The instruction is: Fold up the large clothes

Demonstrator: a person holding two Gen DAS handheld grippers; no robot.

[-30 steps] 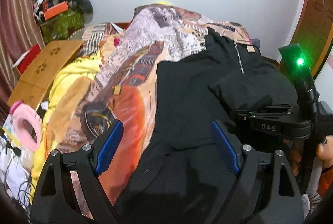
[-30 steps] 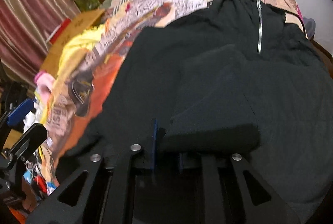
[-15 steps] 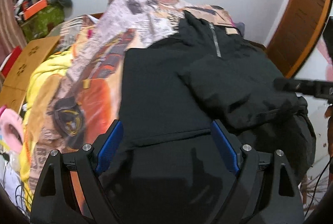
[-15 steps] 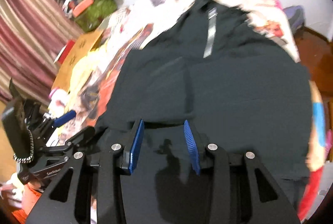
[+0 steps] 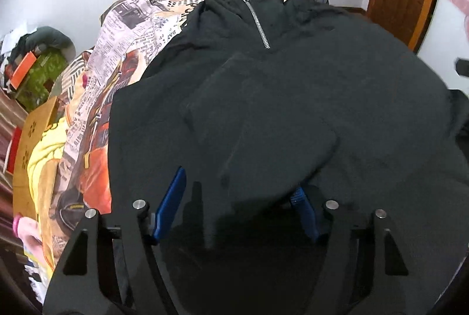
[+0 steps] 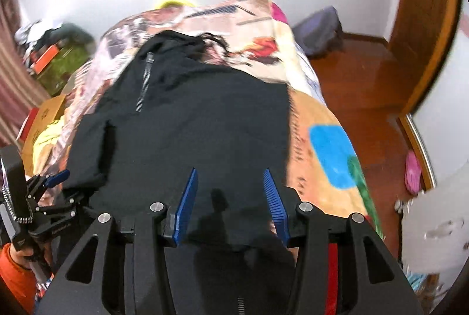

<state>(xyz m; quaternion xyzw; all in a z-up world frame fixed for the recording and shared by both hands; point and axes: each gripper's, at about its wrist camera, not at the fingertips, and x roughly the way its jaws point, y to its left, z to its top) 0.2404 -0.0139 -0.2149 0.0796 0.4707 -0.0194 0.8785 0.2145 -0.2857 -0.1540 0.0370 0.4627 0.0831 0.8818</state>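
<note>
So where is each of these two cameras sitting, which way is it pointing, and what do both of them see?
Left wrist: sits on the left claw, angled down the bed at the black jacket; its closing blue pads straddle a folded sleeve.
Right wrist: sits on the right claw, angled down at the jacket's right edge and the wooden floor; its opening pads hold nothing, and the left claw shows at the left edge.
Shared: jacket, its zipper, the patterned bedspread.
</note>
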